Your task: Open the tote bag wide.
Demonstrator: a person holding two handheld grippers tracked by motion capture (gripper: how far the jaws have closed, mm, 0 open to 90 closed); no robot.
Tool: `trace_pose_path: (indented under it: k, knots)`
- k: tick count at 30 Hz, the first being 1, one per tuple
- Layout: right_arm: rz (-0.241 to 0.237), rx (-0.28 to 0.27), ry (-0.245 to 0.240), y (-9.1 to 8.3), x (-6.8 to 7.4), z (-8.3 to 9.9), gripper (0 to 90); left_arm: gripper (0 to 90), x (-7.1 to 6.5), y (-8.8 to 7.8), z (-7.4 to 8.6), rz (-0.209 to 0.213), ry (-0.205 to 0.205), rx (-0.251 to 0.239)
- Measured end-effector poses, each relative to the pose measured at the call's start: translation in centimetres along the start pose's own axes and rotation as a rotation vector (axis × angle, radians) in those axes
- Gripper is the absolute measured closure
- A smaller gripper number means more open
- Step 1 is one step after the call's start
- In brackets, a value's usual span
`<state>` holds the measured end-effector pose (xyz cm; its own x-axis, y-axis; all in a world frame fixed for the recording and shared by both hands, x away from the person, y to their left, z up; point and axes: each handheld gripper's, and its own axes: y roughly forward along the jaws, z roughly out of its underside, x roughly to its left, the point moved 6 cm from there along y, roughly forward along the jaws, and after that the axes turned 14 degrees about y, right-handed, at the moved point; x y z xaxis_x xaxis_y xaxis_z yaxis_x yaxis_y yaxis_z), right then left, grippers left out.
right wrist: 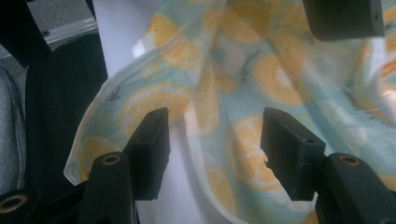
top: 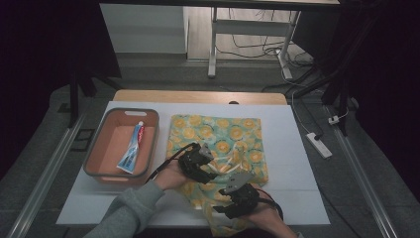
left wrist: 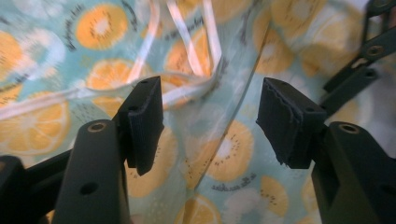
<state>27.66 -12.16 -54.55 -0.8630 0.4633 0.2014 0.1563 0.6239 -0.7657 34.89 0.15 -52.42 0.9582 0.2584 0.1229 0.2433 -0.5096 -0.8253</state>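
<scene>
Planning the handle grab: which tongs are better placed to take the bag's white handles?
Left. Left tongs stand open right before the white handles; right tongs face the bag edge.

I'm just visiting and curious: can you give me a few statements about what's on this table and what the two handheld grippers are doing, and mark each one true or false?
1. A toothpaste tube lies inside the orange bin. True.
2. The bin stands to the right of the orange-slice patterned bag in the high view. False: it stands to the left of the bag.
3. The left gripper has its jaws clamped on the toothpaste tube. False: its jaws stand apart over the bag, near the bag's white handle straps.
4. The right gripper has its jaws apart over the bag's edge. True.
5. The bag hangs in the air. False: it lies on the white table surface.
</scene>
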Motion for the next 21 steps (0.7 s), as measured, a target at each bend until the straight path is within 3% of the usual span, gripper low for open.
trace_pose_path:
  k: [5, 11, 15, 21]
  knots:
    - [0.02, 0.029, -0.022, 0.9, 0.0, 0.4, 42.9, 39.1, -0.1, 1.1, 0.4, 0.001, 0.018, 0.047]
    - [0.054, 0.046, -0.026, 1.2, -0.5, 0.7, 44.8, 38.6, 0.5, 2.1, 1.2, -0.015, 0.003, 0.1]
    - [0.073, 0.06, -0.033, 1.4, -0.8, 0.9, 45.9, 38.2, 0.6, 2.7, 1.7, -0.002, 0.001, 0.126]
    - [0.09, 0.078, -0.042, 1.5, -1.1, 1.1, 53.9, 38.8, 0.6, 3.4, 2.2, 0.002, 0.018, 0.171]
